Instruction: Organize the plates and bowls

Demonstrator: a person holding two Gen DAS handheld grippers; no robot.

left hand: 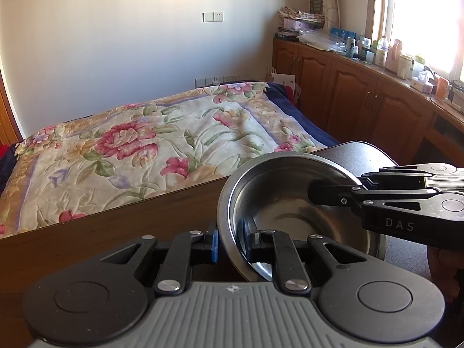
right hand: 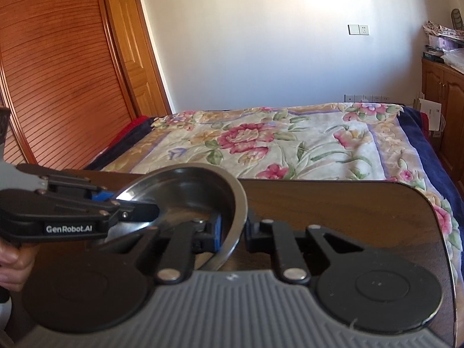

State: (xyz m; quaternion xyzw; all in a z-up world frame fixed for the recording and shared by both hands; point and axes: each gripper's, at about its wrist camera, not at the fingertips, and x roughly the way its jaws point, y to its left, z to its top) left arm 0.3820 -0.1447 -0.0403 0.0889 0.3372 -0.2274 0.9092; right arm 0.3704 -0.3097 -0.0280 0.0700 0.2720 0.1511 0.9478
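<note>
A round steel bowl point(left hand: 290, 203) is held between both grippers above a dark wooden table point(right hand: 333, 211). My left gripper point(left hand: 232, 245) is shut on the bowl's near rim, one finger inside and one outside. My right gripper point(right hand: 233, 233) is shut on the opposite rim of the same bowl point(right hand: 188, 191). In the left wrist view the right gripper point(left hand: 327, 194) comes in from the right. In the right wrist view the left gripper point(right hand: 127, 206) comes in from the left. No plates are in view.
A bed with a floral quilt point(left hand: 150, 145) lies just beyond the table's far edge. Wooden cabinets point(left hand: 348, 87) with a cluttered top run along the right wall. A slatted wooden wardrobe point(right hand: 58, 72) and a door stand at the left.
</note>
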